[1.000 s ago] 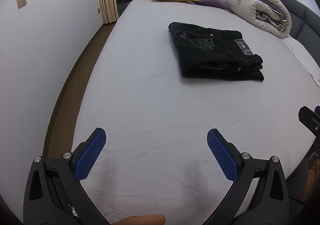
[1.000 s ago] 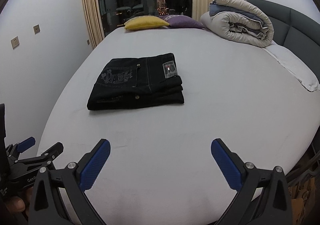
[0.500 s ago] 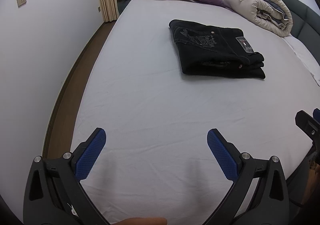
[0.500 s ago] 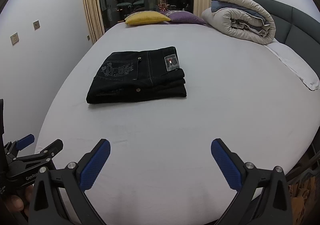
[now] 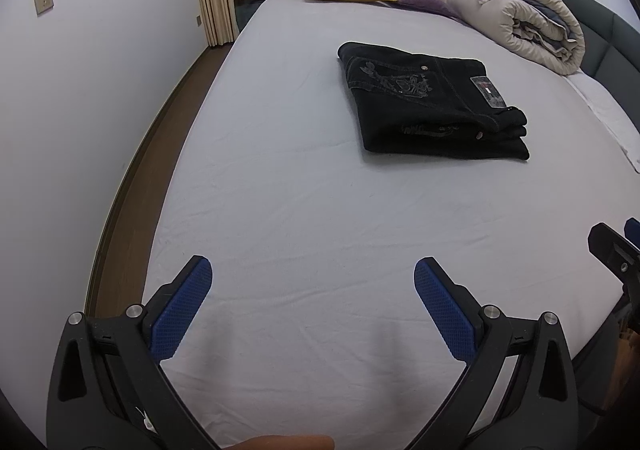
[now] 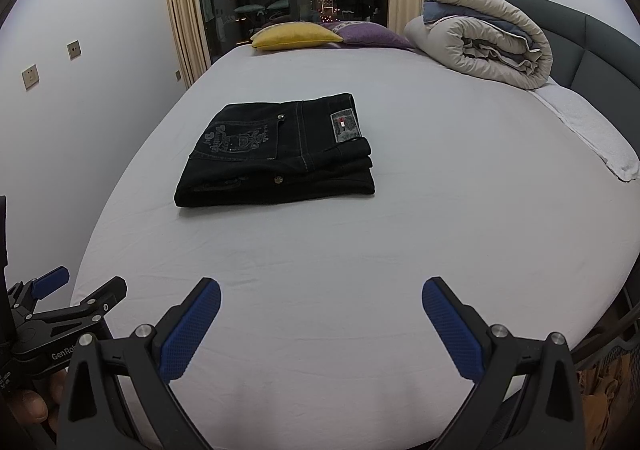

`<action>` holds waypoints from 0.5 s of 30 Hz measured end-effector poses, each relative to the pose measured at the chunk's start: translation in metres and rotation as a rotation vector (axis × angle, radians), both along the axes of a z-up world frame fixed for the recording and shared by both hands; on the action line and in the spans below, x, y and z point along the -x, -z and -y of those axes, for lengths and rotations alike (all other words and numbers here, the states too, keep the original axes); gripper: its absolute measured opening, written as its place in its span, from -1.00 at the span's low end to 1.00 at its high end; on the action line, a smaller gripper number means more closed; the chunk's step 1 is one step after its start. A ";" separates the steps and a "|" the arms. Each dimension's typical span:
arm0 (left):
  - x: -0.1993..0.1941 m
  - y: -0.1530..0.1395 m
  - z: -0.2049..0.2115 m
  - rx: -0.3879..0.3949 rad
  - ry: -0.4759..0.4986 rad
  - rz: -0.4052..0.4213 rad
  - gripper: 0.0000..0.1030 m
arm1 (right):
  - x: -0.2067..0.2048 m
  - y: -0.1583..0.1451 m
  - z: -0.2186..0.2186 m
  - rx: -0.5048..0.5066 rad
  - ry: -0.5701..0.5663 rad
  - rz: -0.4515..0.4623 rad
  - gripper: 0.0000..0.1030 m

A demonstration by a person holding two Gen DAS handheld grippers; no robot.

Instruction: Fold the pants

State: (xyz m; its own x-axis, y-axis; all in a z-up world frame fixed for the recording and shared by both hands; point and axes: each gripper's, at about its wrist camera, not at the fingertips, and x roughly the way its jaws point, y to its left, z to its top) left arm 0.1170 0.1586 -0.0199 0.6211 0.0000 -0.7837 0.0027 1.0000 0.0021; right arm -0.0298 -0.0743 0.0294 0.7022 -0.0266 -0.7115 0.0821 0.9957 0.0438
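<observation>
The black pants [image 5: 432, 109] lie folded into a compact rectangle on the white bed sheet [image 5: 300, 209], with an embroidered back pocket and a small label on top. From the right wrist view the pants [image 6: 280, 153] sit left of centre, well beyond the fingers. My left gripper [image 5: 312, 282] hovers open over the near part of the bed, nothing between its blue pads. My right gripper [image 6: 320, 298] is likewise open and empty, back from the pants. The left gripper's body [image 6: 64, 314] shows at the lower left of the right wrist view.
A rolled beige and blue duvet [image 6: 488, 41] lies at the far right by the dark headboard [image 6: 600, 45]. Yellow [image 6: 296, 35] and purple [image 6: 372, 34] pillows rest at the far edge before a dark window. A white wall [image 5: 80, 129] and a strip of wooden floor run along the bed's left side.
Both grippers have tilted or pulled back slightly, so the folded pants shift a little lower in both views. The pants have not moved on the bed and both grippers stay open.
</observation>
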 end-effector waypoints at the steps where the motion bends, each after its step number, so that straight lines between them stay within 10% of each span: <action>1: 0.000 0.000 0.000 0.000 0.000 0.001 1.00 | 0.000 0.000 0.000 0.000 -0.001 0.000 1.00; 15: 0.002 -0.004 0.001 0.012 0.008 0.008 1.00 | 0.000 0.001 -0.002 0.000 0.000 -0.002 1.00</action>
